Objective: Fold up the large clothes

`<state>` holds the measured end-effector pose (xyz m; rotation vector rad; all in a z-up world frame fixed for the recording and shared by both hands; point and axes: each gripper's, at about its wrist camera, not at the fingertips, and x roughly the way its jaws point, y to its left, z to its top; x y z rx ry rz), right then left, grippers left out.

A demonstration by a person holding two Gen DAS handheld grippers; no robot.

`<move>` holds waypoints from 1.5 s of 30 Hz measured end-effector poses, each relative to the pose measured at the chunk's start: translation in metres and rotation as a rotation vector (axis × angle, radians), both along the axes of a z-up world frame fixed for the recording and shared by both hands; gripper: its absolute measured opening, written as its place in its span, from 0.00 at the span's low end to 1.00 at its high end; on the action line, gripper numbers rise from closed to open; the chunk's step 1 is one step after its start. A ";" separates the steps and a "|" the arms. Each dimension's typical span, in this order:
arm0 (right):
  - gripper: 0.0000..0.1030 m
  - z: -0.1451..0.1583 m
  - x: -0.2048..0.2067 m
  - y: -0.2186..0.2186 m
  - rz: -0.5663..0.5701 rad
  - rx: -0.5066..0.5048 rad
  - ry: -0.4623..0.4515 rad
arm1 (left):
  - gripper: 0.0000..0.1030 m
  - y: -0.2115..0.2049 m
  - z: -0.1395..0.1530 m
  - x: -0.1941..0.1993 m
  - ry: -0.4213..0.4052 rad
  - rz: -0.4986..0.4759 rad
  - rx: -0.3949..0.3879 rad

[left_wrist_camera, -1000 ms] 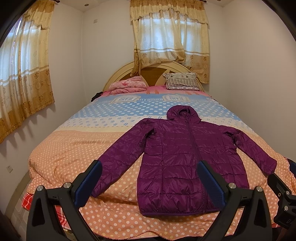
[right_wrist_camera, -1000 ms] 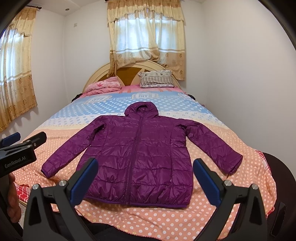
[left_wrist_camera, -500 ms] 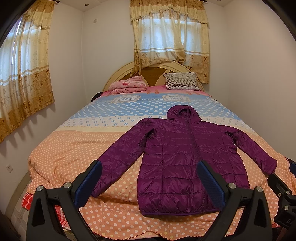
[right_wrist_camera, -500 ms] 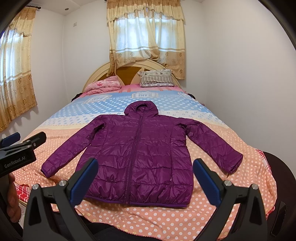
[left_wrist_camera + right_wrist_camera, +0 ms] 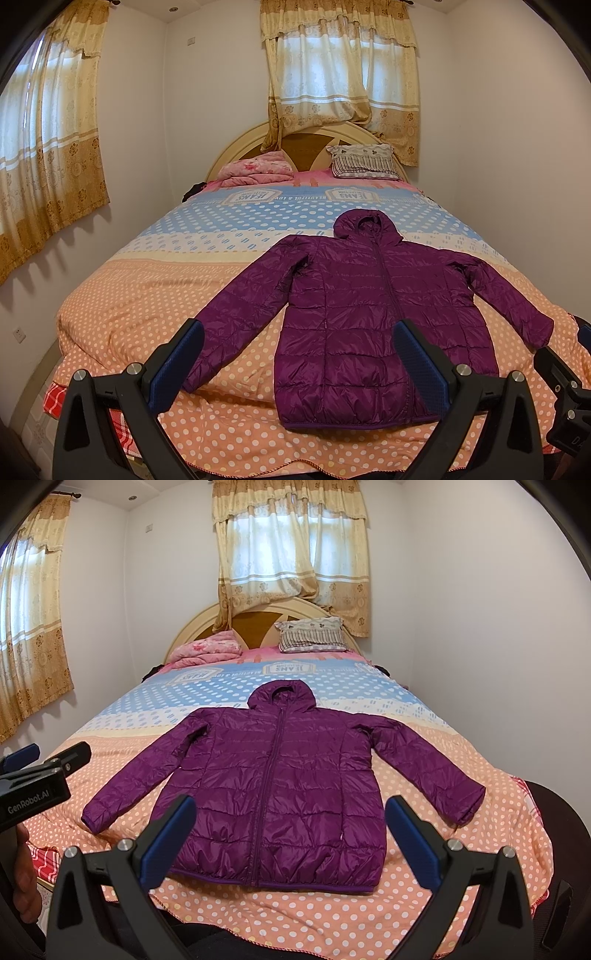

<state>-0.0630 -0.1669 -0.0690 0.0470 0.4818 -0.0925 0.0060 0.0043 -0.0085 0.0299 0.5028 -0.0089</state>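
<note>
Purple puffer jacket [image 5: 273,794] spread on bed [image 5: 332,915]: light, soft, slippery; grip sleeve cuffs; left claw [image 5: 299,363] and right claw [image 5: 291,840] wide open, empty.

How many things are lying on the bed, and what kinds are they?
Purple jacket: 1
Striped pillow: 1
Folded pink blanket: 1
Total: 3 things on the bed

Soft daylight glows through the curtains [image 5: 340,70] at twelve o'clock; both views are sharp, with fisheye bending and dark corners.
</note>
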 end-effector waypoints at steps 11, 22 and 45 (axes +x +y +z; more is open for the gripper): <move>1.00 -0.001 0.002 -0.001 0.000 0.007 0.009 | 0.99 0.001 0.000 -0.001 0.000 0.001 -0.001; 1.00 -0.004 0.006 -0.003 0.000 0.019 0.031 | 0.99 0.004 -0.009 0.006 0.020 0.006 -0.006; 0.90 -0.097 0.081 -0.197 -0.302 0.264 0.207 | 0.99 -0.031 -0.093 0.149 0.135 -0.062 0.147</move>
